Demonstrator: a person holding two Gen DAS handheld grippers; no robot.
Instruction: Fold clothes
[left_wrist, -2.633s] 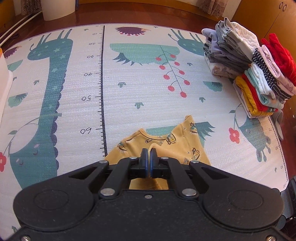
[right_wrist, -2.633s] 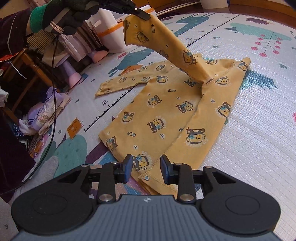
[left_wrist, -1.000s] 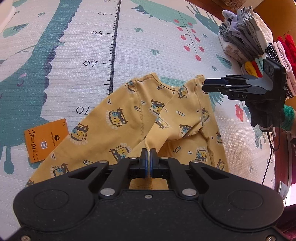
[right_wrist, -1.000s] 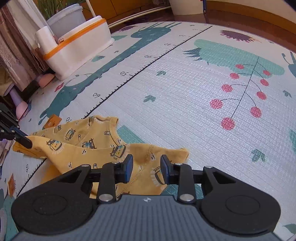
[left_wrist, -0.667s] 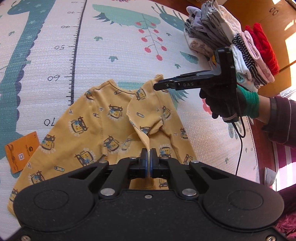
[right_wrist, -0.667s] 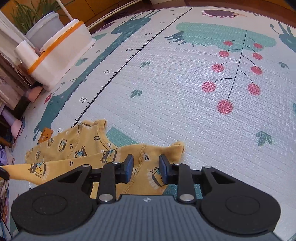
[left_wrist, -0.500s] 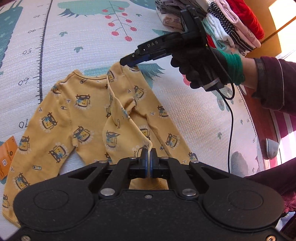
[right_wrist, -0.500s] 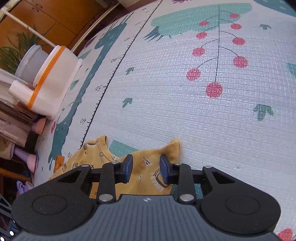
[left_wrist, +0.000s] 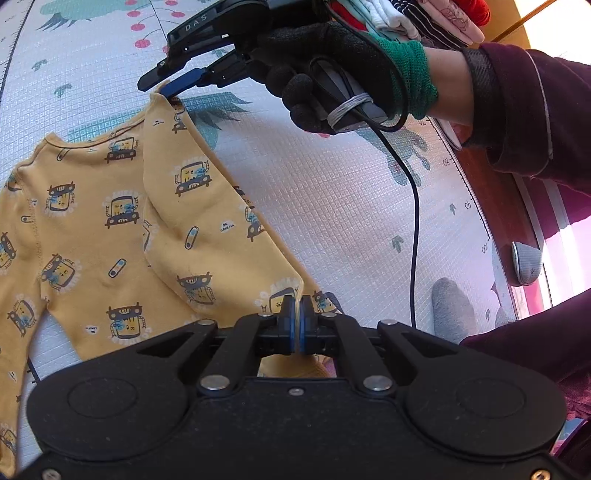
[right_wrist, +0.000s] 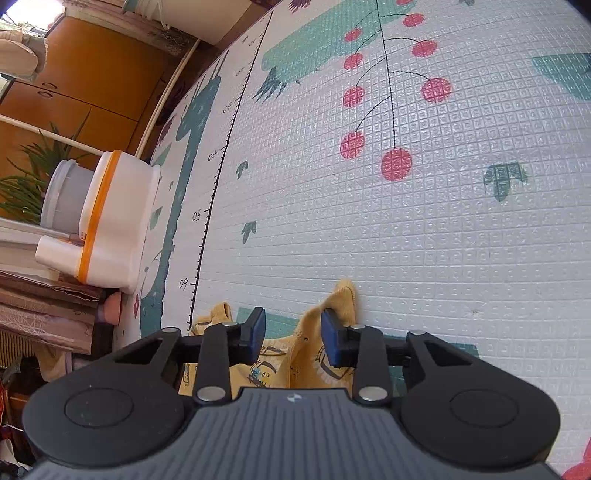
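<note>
Our left hand-held gripper (left_wrist: 295, 317) has its blue pads pressed together on a thin edge of the mustard-yellow cotton baby top printed with little cars (left_wrist: 122, 221). The pinch takes in very little cloth. We judge that a sideways tug could pull the hem free and let the folded-over panel flop back, spoiling the crease.

Our right hand-held gripper (right_wrist: 291, 332) stands with its jaws apart, straddling a raised corner of the same top. One pad seems to touch the cloth. The wrist view is too close to say whether it presses or only brushes. Closing there might catch two layers, or only the tip, and the corner would then slip out.

From the left hand-held gripper outward, the top lies spread on the pale embossed foam play mat with cartoon animals (left_wrist: 332, 192). It runs away from the pads, one panel doubled over its body. The right tool, held in a black-gloved hand (left_wrist: 325, 70), sits at the top's far corner. Beyond that hand is a stack of folded clothes (left_wrist: 424, 14).
</note>
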